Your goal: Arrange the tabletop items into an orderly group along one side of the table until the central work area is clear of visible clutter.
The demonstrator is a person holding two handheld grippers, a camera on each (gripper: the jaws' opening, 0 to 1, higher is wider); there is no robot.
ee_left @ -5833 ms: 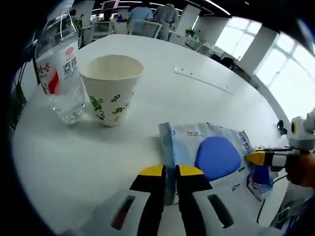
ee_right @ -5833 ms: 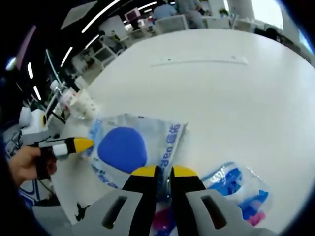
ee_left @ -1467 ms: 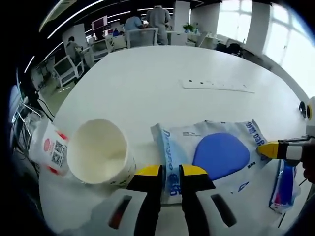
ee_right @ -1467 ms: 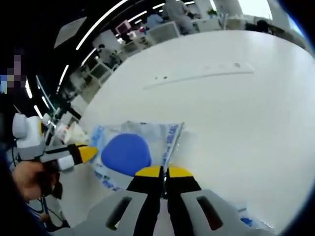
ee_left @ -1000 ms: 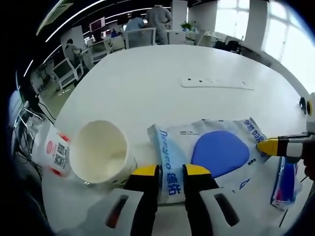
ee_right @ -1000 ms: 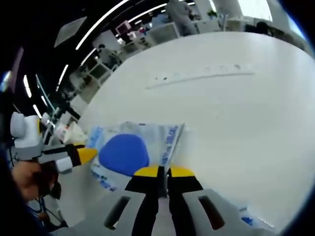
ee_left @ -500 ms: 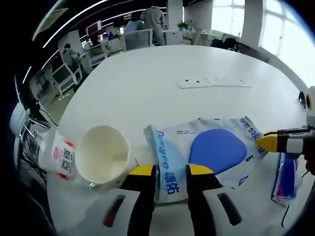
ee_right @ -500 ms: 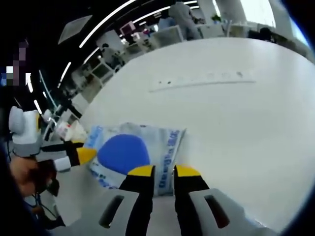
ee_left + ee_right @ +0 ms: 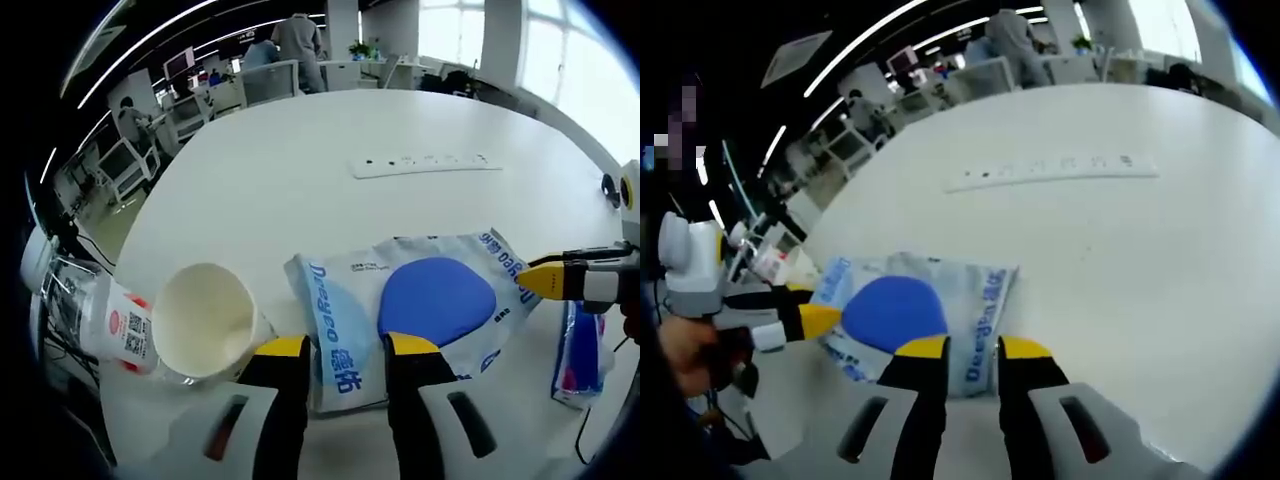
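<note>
While both claws stand parted and empty, the one glossy wipes pack [image 9: 420, 305] with its blue oval lid lies flat on the white worktop [image 9: 300, 150], low centre in both views. The left claw [image 9: 345, 345] straddles its near edge; the right claw [image 9: 973, 346] does likewise. The left gripper view adds one paper cup [image 9: 205, 320], one plastic bottle [image 9: 115, 325] lower left, and what may be a second small packet [image 9: 580, 350] at far right. One power strip [image 9: 1055, 167] lies beyond.

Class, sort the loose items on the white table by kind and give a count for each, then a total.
White paper cups with green leaf print: 1
Clear plastic water bottles: 1
Pale blue plastic pouches with a blue oval: 1
Small clear packets with blue and pink contents: 1
White power strips: 1
Total: 5
</note>
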